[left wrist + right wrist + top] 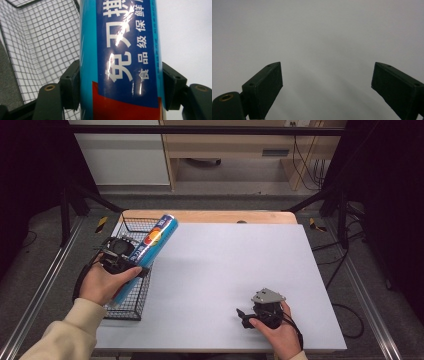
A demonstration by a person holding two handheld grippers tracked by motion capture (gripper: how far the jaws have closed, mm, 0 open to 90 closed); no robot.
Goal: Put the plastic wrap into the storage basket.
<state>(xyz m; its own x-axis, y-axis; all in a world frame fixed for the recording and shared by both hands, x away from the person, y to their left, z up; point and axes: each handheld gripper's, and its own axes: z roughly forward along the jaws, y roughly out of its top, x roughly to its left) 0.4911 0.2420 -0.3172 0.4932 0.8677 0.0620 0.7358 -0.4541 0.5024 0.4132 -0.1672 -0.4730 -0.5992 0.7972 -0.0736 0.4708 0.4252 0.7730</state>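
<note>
The blue tube point(150, 251) hangs slanted over the wire basket point(134, 226), its far end raised past the basket's right rim and its near end low over the basket's front. It looks gripped near the middle, likely so the long thing balances and neither end droops. The left claw point(122, 257) is clenched on it: in the left gripper view both black jaws press flat against the tube's sides point(120, 65), with basket mesh point(42, 42) showing beyond to one side. Whether it is going into the basket or coming out I cannot judge.

Well right of the basket, near the front edge of the grey surface point(225, 265), the right claw point(245, 316) rests released, its jaws wide apart over bare surface point(324, 37), seemingly just waiting.
</note>
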